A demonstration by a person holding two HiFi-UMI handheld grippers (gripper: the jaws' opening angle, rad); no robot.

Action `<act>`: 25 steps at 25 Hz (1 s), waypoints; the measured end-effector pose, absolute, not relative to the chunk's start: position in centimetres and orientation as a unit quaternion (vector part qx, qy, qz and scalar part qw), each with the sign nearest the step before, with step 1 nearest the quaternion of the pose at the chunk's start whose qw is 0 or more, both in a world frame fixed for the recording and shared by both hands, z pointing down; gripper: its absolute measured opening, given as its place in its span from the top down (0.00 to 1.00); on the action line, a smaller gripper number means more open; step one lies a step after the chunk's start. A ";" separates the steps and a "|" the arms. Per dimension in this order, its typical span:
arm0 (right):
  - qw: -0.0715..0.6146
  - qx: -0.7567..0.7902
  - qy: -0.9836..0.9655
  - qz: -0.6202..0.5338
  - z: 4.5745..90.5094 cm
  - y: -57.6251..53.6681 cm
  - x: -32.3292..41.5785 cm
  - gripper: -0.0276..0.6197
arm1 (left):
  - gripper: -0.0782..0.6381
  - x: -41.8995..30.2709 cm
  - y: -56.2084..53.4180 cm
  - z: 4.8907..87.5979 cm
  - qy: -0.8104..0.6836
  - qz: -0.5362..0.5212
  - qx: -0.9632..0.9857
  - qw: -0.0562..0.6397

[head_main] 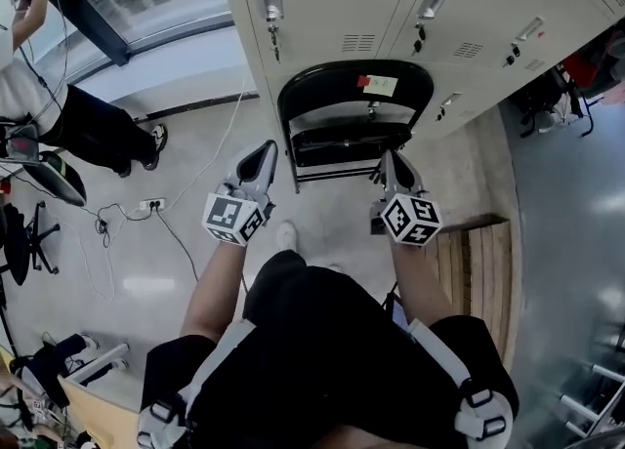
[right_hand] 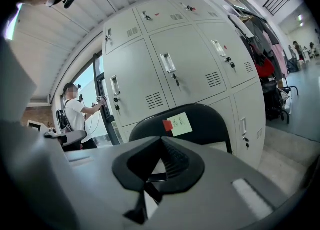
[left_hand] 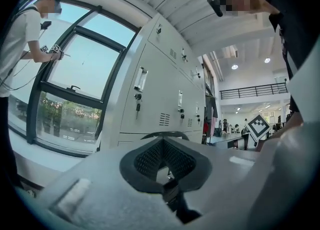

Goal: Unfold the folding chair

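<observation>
**A:** Where is the chair (head_main: 337, 101)?

**B:** It stands upright against the foot of the lockers (head_main: 332, 8). The seat appears to lie flat against the frame, so it is folded. A yellow note (right_hand: 179, 123) sits on the backrest, on the face turned away from the lockers.

**A:** And the two tools?

**B:** The left tool (head_main: 262, 154) and the right tool (head_main: 390, 158) are held side by side, farther from the lockers than the chair, and both are aimed at them.
- **Left tool:** its tips are pressed together with nothing between them. In its own view the chair's top rim shows just above the tips, with the locker doors behind.
- **Right tool:** it is likewise pressed together and empty, and the backrest stands beyond its tips.

Neither seems to touch the chair. In the head view, though, the right tool's tip overlaps the lower frame, so contact there cannot be ruled out.

**A:** How much of the task is done?

**B:** By this state, none of the unfolding proper. The seat is not lowered and the legs are not spread. The step in hand is judged to be the approach.

**A:** What is left?

**B:** Probably four steps:
1. Spread a tool and take hold of the frame or the seat.
2. Draw the chair clear of the lockers.
3. Swing the seat down.
4. Set the legs open on the floor.
</observation>
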State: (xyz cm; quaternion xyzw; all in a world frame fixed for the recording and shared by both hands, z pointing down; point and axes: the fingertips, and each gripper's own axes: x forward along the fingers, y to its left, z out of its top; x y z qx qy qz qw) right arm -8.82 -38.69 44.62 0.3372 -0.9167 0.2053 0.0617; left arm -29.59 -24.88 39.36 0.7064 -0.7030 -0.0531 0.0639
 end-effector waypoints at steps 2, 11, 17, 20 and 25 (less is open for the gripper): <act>0.068 0.349 -0.909 0.219 45.8 -39.1 -9.4 0.95 | 0.89 -30.4 -26.0 40.2 -0.698 -0.041 0.712 0.066; 0.101 0.376 -0.881 0.267 50.7 -38.8 -11.9 0.95 | 0.74 -33.9 -31.0 46.6 -0.662 0.037 0.739 0.122; 0.109 0.398 -0.861 0.297 53.6 -38.0 -12.6 0.95 | 0.67 -36.1 -33.4 49.4 -0.645 0.060 0.748 0.145; 0.109 0.409 -0.853 0.304 54.6 -38.3 -13.0 0.95 | 0.64 -36.6 -35.1 50.6 -0.634 0.077 0.755 0.148; 0.096 0.417 -0.848 0.312 54.7 -38.4 -14.0 0.95 | 0.58 -37.2 -37.1 52.4 -0.619 0.083 0.762 0.170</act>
